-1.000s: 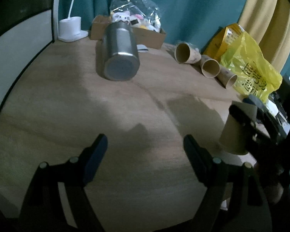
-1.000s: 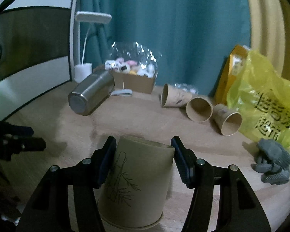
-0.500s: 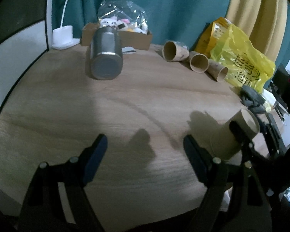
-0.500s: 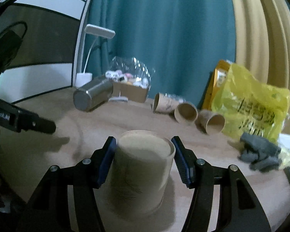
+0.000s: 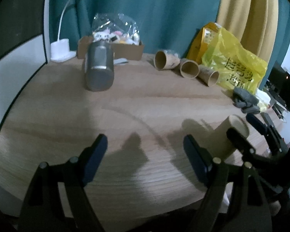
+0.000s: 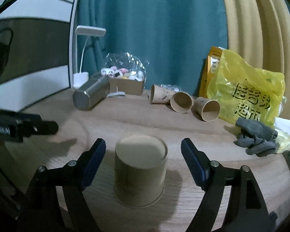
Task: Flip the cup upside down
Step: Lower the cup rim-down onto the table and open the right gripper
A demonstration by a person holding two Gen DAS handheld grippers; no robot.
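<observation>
Cup [image 6: 140, 174] sits mouth-down on the counter [image 6: 232, 183], base up, right between the spread fingers of the right tongs [image 6: 143, 154], which are open and touching neither side. The flip looks done, so the risk now is the pull-back: a finger clipping the light paper wall would tip it over or skid it. Left tongs [image 5: 145, 154] hang open too, holding nothing, with bare wood in front. Off at twelve o'clock a steel flask [image 6: 90, 94] lies on its side; three spare paper cups [image 6: 181, 101] rest on their sides at one o'clock beside a yellow bag [image 6: 247, 94]. Grey gloves [image 6: 255, 137] sit at two o'clock, well apart. Nothing blocks a straight retreat.
</observation>
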